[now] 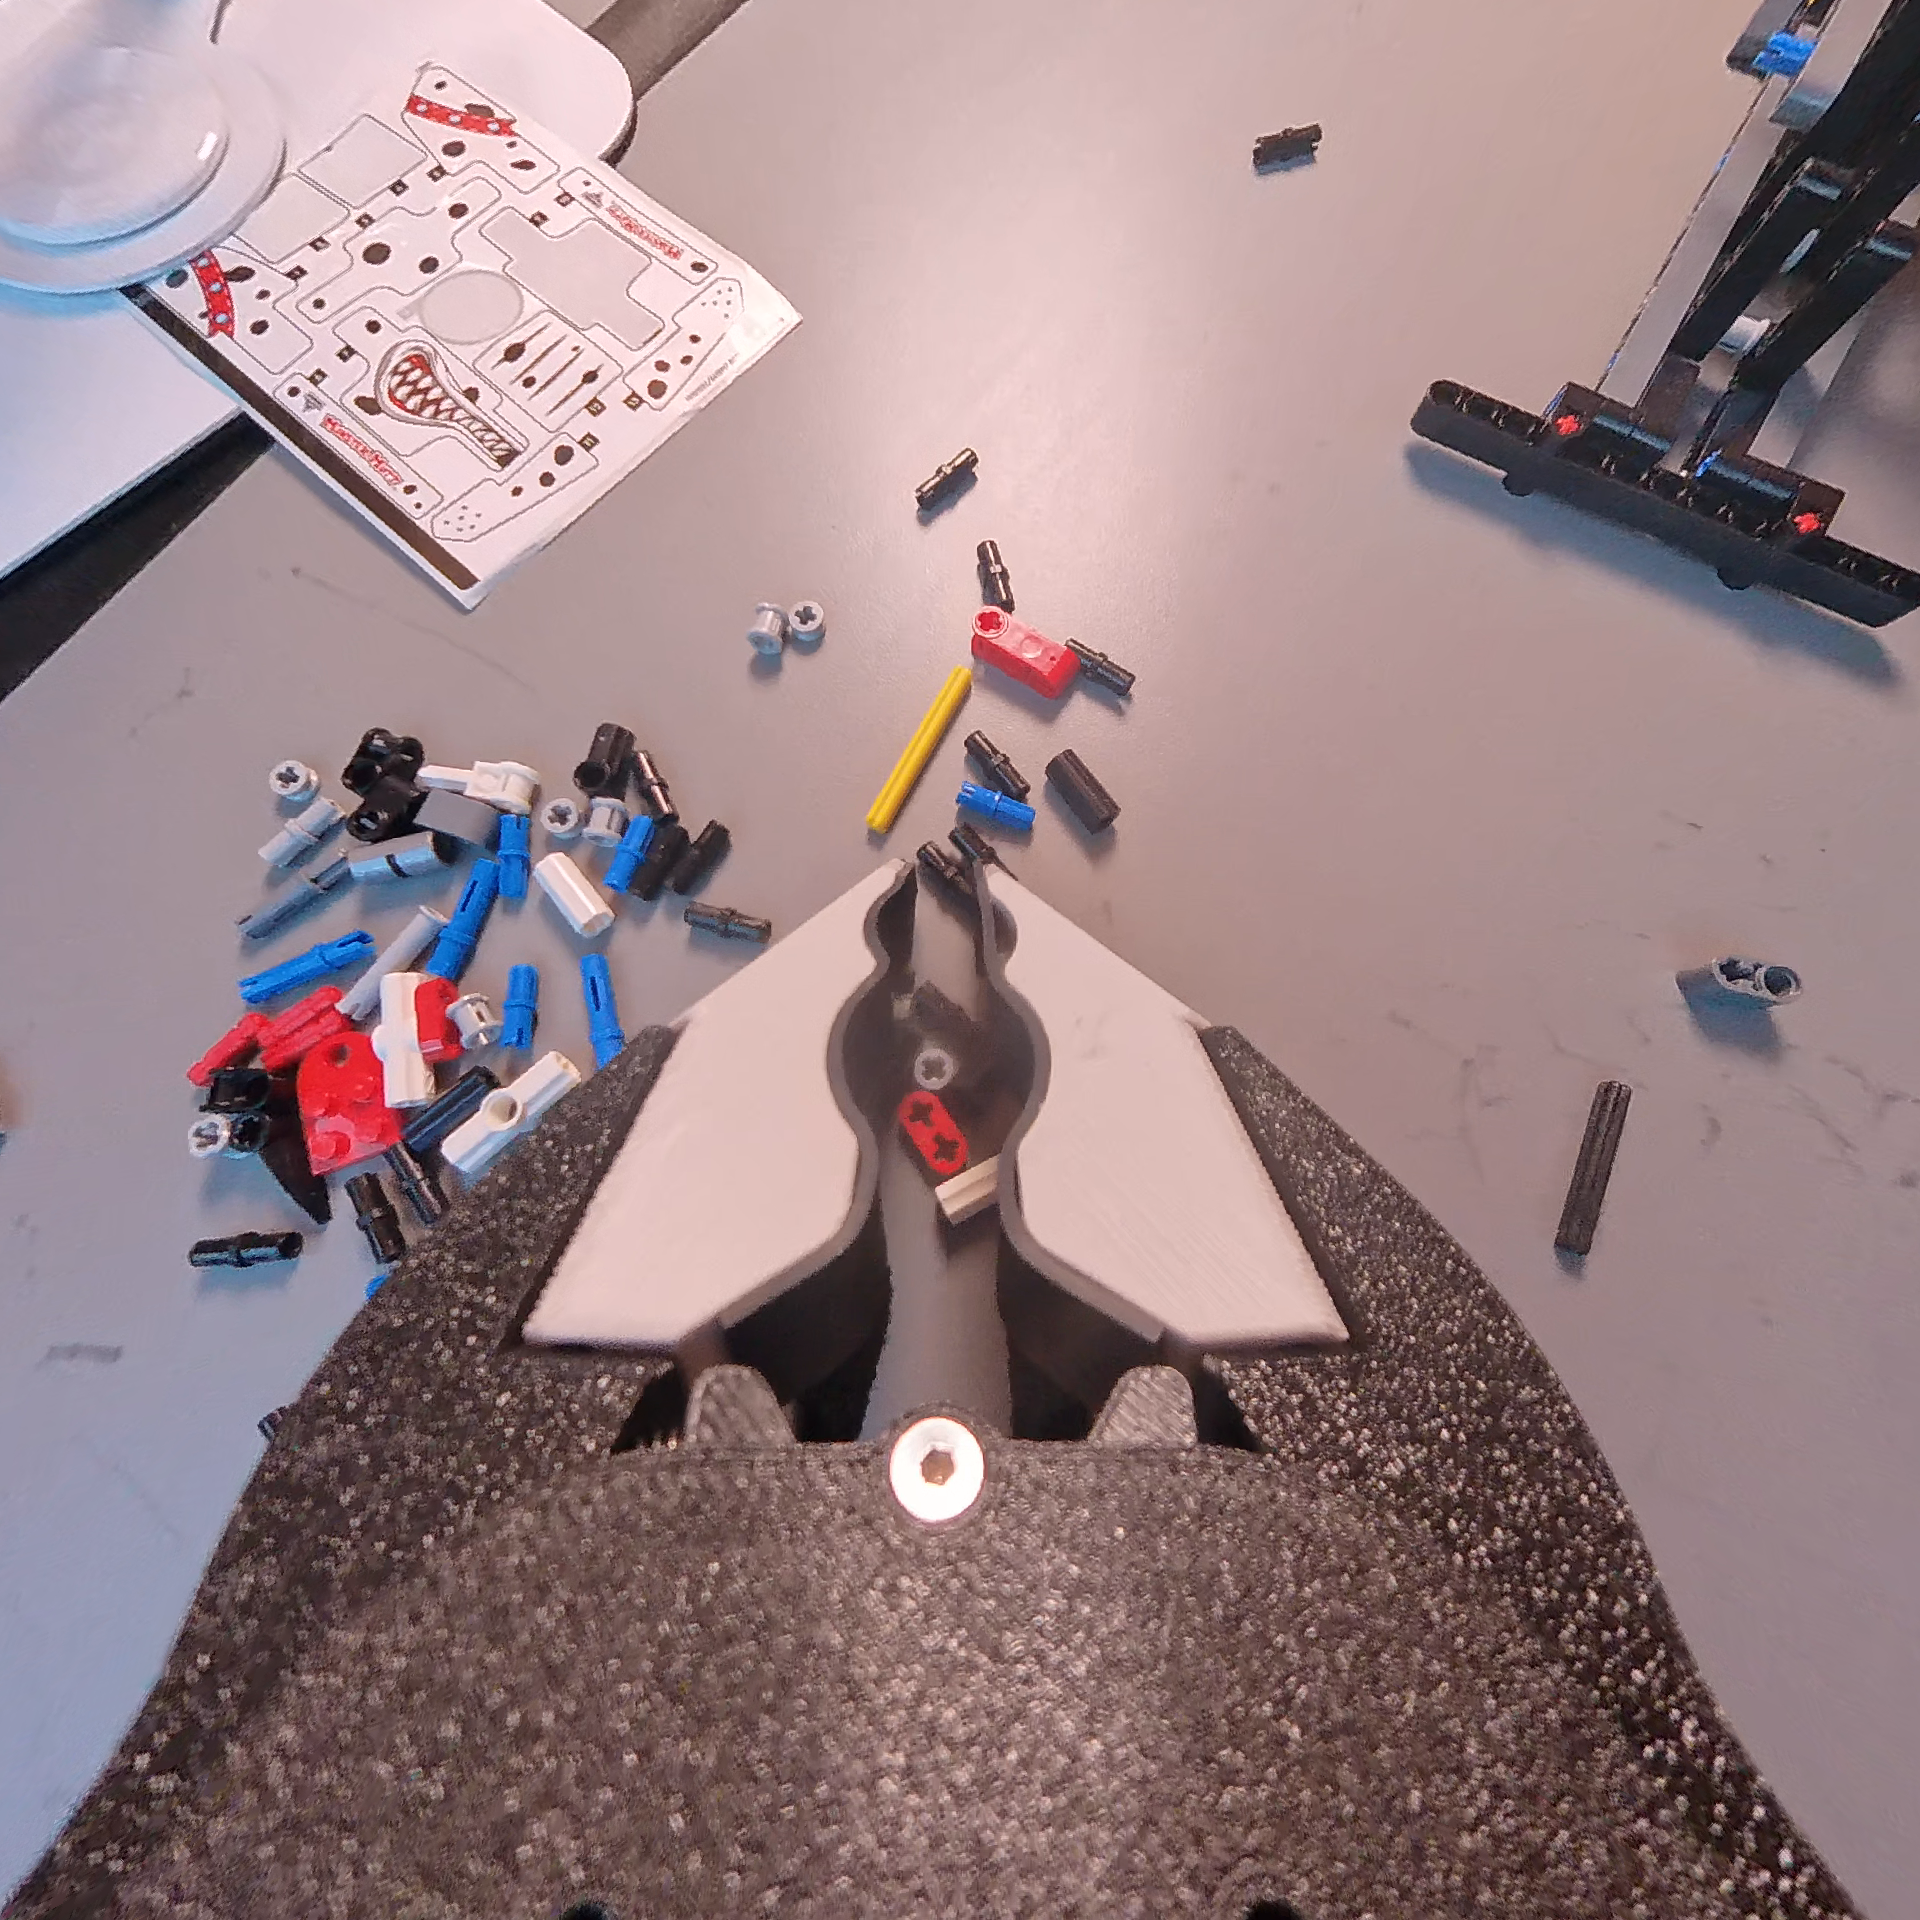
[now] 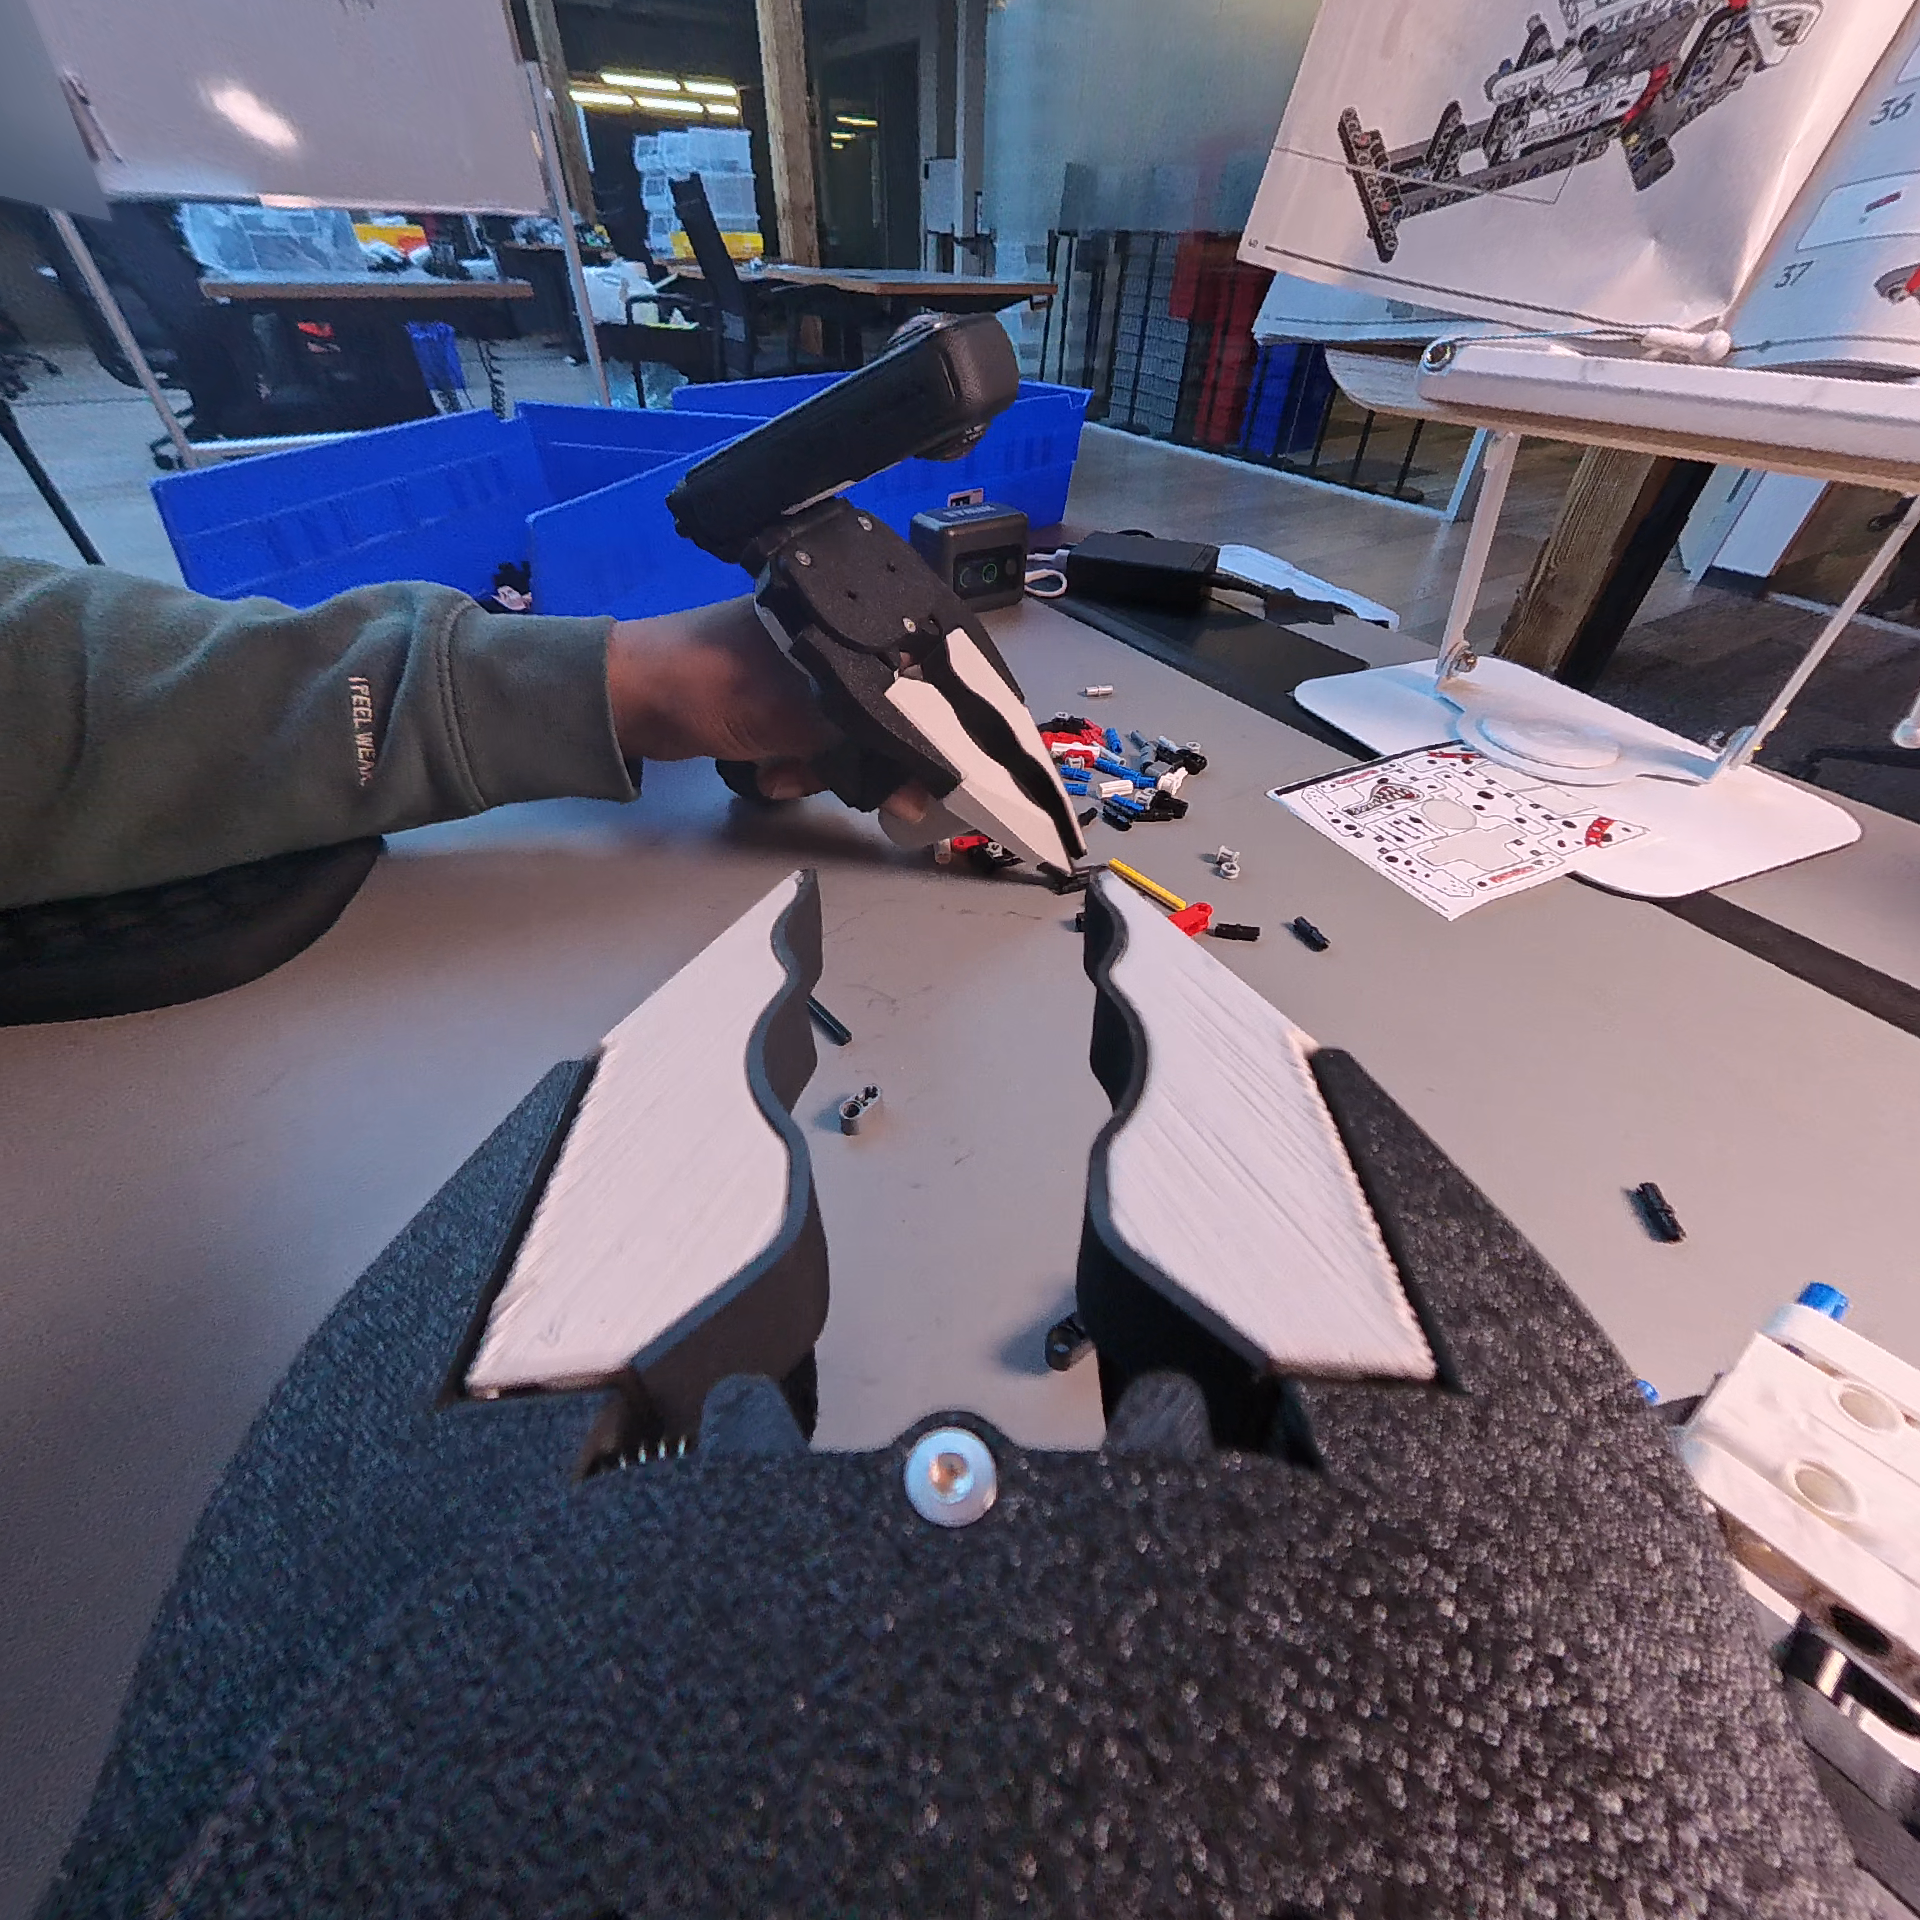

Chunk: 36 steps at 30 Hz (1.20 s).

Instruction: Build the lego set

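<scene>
My left gripper (image 1: 951,871) points down at the grey table, its jaws nearly closed with a small black pin (image 1: 938,864) pinched at the tips. It also shows in the right wrist view (image 2: 1070,873), tips touching the table. A pile of small red, blue, black and grey parts (image 1: 416,935) lies to its left. A yellow axle (image 1: 920,748) and a red connector (image 1: 1023,646) lie just beyond the tips. My right gripper (image 2: 951,883) is open and empty, low over the table. The black frame assembly (image 1: 1683,457) sits at the far right.
A sticker sheet (image 1: 468,312) lies by the white stand base (image 2: 1558,748) that holds the instruction booklet (image 2: 1558,135). A grey connector (image 2: 858,1110), a black axle (image 2: 828,1020) and a black pin (image 2: 1659,1210) lie loose. Blue bins (image 2: 520,488) stand behind. A white-and-black assembly (image 2: 1818,1455) is at the right edge. The gap from one gripper's tips to the other's is roughly 20 centimetres.
</scene>
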Tool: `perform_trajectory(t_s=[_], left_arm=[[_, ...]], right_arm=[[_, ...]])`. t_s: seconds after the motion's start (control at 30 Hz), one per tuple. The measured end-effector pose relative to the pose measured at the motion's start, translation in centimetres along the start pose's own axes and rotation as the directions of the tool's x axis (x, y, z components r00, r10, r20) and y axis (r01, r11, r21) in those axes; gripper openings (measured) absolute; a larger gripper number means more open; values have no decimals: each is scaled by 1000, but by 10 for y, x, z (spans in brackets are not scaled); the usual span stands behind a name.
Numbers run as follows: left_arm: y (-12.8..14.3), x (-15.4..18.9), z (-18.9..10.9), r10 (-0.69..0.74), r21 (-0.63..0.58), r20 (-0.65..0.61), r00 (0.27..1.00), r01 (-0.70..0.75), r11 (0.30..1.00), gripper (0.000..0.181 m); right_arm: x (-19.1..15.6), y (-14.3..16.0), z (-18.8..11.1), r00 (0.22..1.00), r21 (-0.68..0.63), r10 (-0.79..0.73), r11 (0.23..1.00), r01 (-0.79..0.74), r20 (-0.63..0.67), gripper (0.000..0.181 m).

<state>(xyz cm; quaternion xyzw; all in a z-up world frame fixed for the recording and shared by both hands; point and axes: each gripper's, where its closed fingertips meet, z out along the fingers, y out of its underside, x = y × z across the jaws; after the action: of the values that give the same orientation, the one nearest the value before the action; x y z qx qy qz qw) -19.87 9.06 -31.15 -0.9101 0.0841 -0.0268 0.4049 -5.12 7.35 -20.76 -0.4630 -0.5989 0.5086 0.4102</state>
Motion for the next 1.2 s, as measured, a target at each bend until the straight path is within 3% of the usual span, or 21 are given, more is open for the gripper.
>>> perform_trajectory(t_s=[0.77, 0.93, 1.07, 1.2], left_arm=[[3, 3, 3, 64, -36, 9, 998, -64, 997, 5], [-7, 4, -5, 69, 24, 4, 998, -69, 997, 5], [-20, 34, -30, 138, 127, -106, 985, -124, 984, 5], [-6, 94, -57, 220, 133, -304, 927, -187, 973, 5]], right_arm=[[0, 5, 2, 1000, -19, 8, 1000, -8, 7, 50], [2, 4, 1, 1000, -15, 5, 1000, -5, 3, 50], [4, 6, 0, 1000, -23, 5, 1000, -5, 1, 50], [2, 14, 2, 1000, -69, 8, 998, -7, 19, 50]])
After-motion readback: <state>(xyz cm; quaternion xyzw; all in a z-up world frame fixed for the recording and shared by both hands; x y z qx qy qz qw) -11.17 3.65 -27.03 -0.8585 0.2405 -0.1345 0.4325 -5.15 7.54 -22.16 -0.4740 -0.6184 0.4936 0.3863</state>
